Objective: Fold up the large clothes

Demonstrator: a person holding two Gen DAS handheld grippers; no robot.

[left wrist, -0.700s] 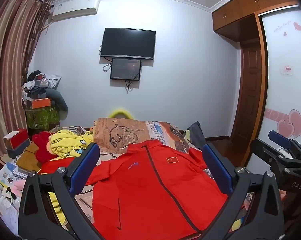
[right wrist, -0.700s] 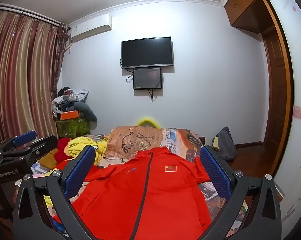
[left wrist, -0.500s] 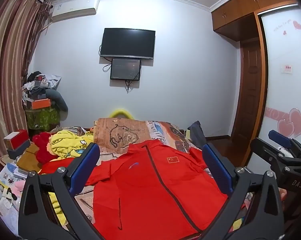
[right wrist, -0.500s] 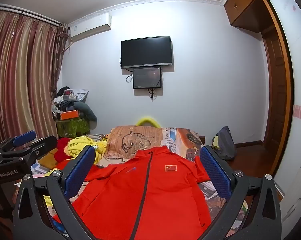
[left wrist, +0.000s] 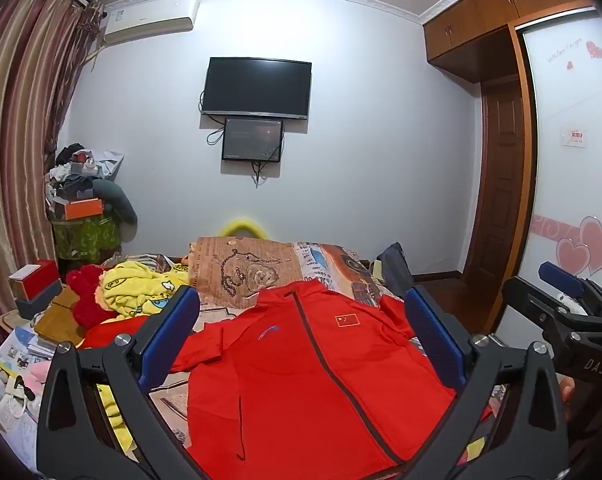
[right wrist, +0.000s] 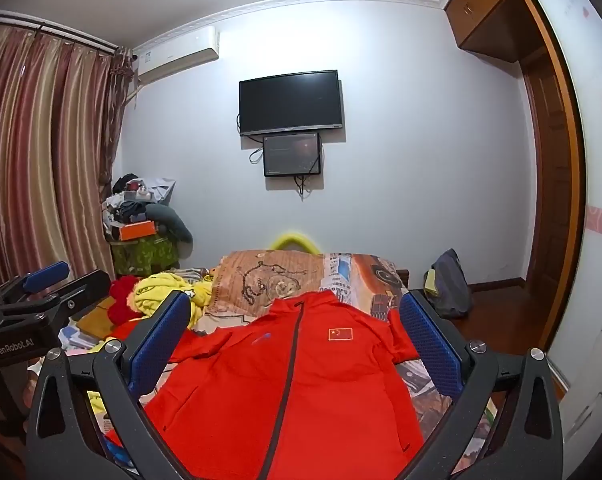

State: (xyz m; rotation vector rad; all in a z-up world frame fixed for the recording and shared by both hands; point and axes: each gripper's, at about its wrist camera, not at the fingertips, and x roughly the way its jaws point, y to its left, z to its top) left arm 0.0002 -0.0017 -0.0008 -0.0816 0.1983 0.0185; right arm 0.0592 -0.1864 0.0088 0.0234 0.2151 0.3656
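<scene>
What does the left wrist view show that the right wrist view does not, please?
Only the left wrist view shows the heart stickers on the wardrobe door, the red box at the bedside, and the right gripper at its right edge. Only the right wrist view shows the left gripper at its left edge and the full spread of the curtains. Both share the red jacket lying zipped and flat on the bed, the television, and the yellow garment. Both grippers are open and empty.
</scene>
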